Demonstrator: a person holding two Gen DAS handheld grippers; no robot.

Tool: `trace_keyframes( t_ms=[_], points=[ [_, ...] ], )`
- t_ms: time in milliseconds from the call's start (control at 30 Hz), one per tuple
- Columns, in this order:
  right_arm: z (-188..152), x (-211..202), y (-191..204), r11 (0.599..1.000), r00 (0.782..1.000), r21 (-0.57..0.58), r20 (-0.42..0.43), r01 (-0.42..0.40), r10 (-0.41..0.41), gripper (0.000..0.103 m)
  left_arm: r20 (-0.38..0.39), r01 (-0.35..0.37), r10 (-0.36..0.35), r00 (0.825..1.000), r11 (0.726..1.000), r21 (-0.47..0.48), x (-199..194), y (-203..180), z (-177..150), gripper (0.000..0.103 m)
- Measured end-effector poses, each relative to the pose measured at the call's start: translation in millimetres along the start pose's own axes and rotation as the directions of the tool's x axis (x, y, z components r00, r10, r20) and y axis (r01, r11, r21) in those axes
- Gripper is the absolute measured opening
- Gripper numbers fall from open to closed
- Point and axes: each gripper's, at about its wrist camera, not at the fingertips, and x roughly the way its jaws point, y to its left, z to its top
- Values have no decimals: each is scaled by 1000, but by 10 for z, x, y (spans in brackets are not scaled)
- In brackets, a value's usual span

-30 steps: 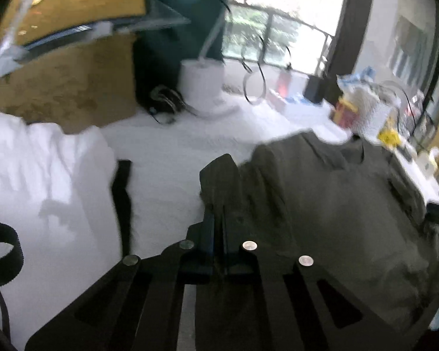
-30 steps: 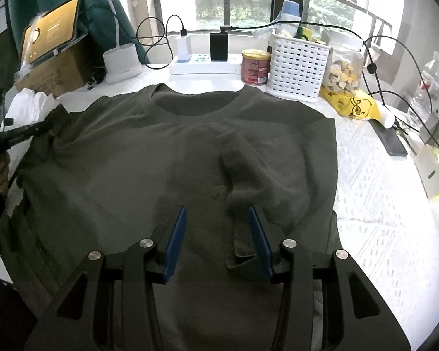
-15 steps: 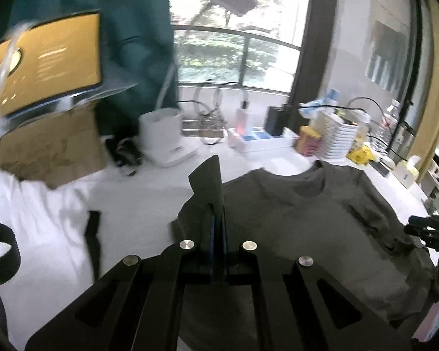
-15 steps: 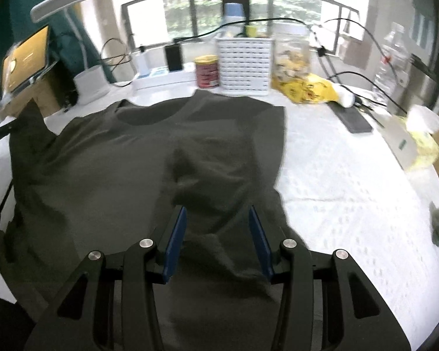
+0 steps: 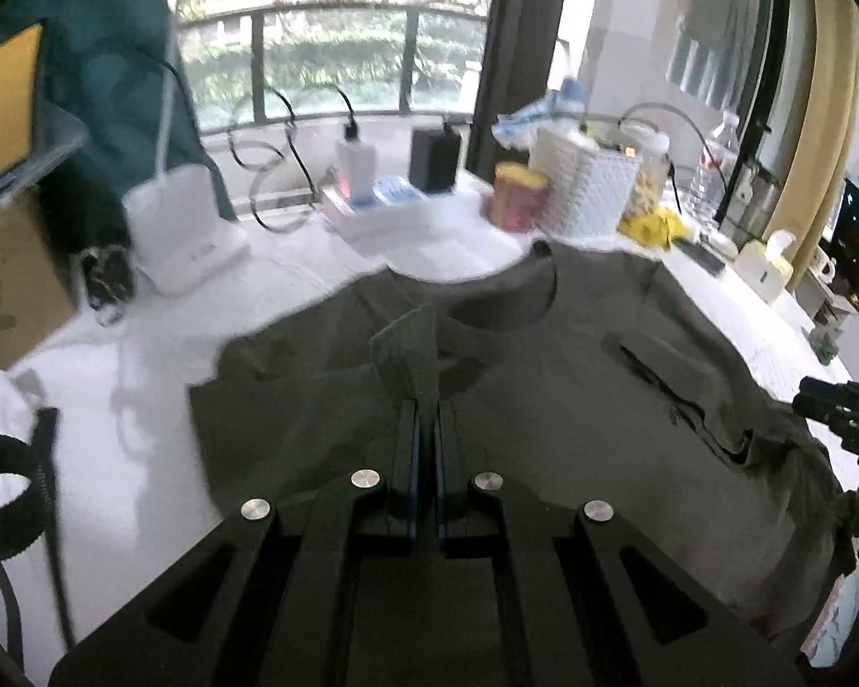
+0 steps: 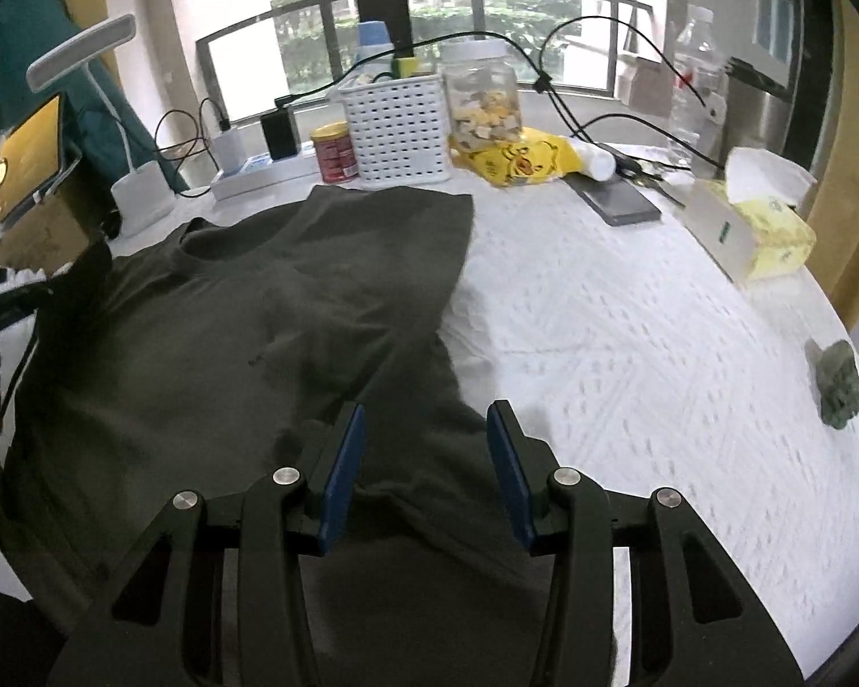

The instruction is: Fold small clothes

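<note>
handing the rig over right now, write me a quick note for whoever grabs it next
Left gripper: shut on a pinch of the dark t-shirt, a flap of its left sleeve side, lifted over the body.
Right gripper: open, empty, over the shirt's lower right part.
T-shirt lies on the white table cover, collar toward the window. Its right side looks already folded in: straight edge there, with a seam across the chest in the left view.
Left to do: lay the left flap across, release, then probably fold the bottom up toward the collar.
</note>
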Motion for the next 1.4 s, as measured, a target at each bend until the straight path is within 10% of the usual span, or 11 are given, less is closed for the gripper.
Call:
trace_keyframes(
  t_ms=[233,300,367,433,933,1133,1333,1400],
  points=[
    [-15,-14,-35,1000,1000,13,2,-1,1,47,-102,36,-34,994,999,15,201,-153,-106,6],
    [-5,-6,-25,1000,1000,11,4,-4,4,47,-97,47,-45,994,999,20,116,-160,-124,16],
    [8,0,12,1000,1000,6,6,-9,9,47,-80,50,-49,996,999,19,-15,-123,-143,56],
    [16,7,39,1000,1000,-2,6,-14,14,47,-54,41,-41,998,999,-1,-149,-44,-164,68],
    [28,-6,326,998,999,-52,-1,-32,32,47,-125,-10,-13,992,983,-183,-328,705,-602,69],
    [14,-28,351,998,1000,-54,-2,-29,29,47,-81,49,-64,995,984,-169,-335,614,-676,63],
    [-12,-55,344,998,1000,-48,3,-28,28,47,-44,62,-64,997,996,-59,-429,346,-630,2],
    [-33,-67,330,999,1000,-46,6,-28,29,47,-41,62,-63,997,998,-34,-444,259,-619,2]
  ],
)
